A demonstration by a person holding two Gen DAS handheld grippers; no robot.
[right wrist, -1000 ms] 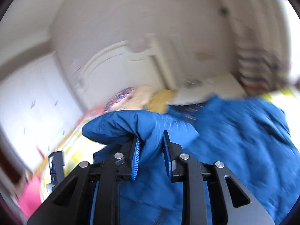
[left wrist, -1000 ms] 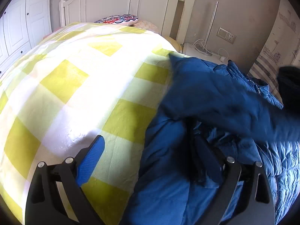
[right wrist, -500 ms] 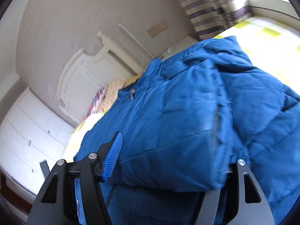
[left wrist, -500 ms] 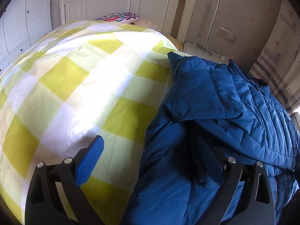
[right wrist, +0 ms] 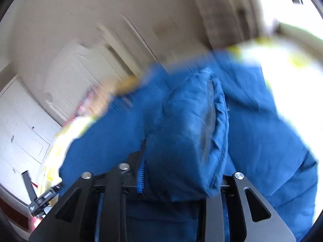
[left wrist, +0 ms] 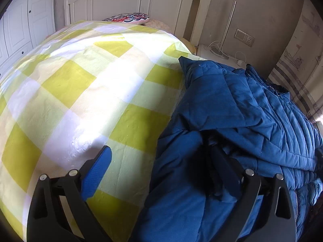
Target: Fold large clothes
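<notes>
- your right gripper (right wrist: 181, 179) is closing now, with a thick puffy fold of the blue jacket (right wrist: 189, 133) bunched between its fingers. let the pads bite fully before you pull.
- the jacket lies on the right side of the yellow checked bedspread (left wrist: 80, 84), its collar towards the headboard (left wrist: 141, 0).
- your left gripper (left wrist: 163, 173) stands wide: one blue pad (left wrist: 97, 171) sits over bare bedspread, the other finger is sunk in jacket folds, gripping nothing.
- padding this bulky can slip, so take a deep bite.
- carry the fold low and flat across the body, and i'd use the left gripper to pin the near edge.
</notes>
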